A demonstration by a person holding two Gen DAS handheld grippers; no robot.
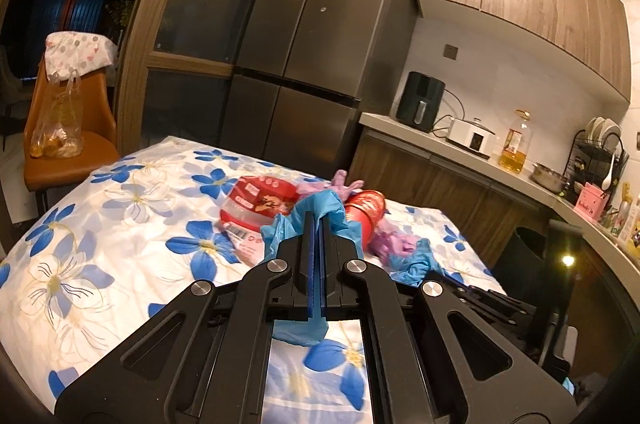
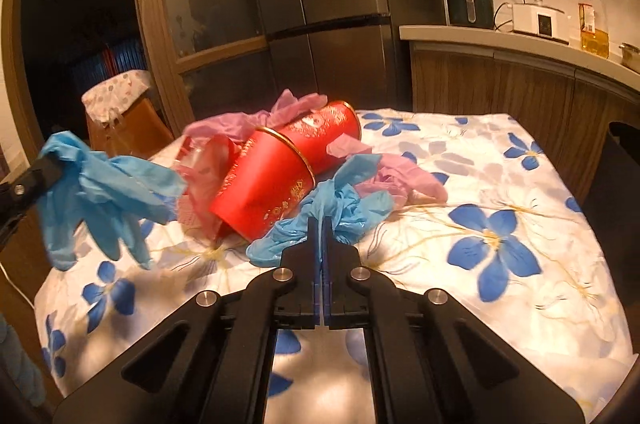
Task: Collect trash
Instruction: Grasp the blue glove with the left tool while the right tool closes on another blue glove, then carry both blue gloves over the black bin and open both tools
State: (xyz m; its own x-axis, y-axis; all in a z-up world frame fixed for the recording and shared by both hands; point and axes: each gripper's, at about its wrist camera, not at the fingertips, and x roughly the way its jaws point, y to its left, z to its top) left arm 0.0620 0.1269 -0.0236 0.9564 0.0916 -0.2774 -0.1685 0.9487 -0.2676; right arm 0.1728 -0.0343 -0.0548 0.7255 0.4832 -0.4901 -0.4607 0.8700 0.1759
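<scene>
The left gripper (image 1: 316, 220) is closed tight on a blue glove (image 1: 316, 206), whose crumpled body bulges past the fingertips while a tail hangs out below the pads; in the right wrist view the same glove (image 2: 108, 192) hangs clear of the table with its fingers drooping, held up at the left edge of the frame by the left gripper (image 2: 46, 160). The right gripper (image 2: 322, 224) has its jaws drawn together on a second blue glove (image 2: 340, 208), pinching a fold of it at the fingertips; the rest of that glove lies bunched on the flowered tablecloth (image 2: 500, 224), just in front of the trash pile. The pile sits at the middle of the table; two red paper cups (image 2: 280, 176), nested and tipped on their sides, lie touching the second blue glove, with pink gloves (image 2: 400, 180) draped behind and to the right of them and a crumpled red-and-clear wrapper (image 2: 204, 184) pressed against their left side. From the left wrist view the wrapper (image 1: 256, 208) lies left of the gripper fingers and the red cups (image 1: 366, 212) right of them, a pink glove (image 1: 346, 184) beyond. A dark bin (image 2: 616, 200) stands off the table's right edge; a fridge (image 1: 320, 44) and a kitchen counter (image 1: 460, 144) lie behind.
</scene>
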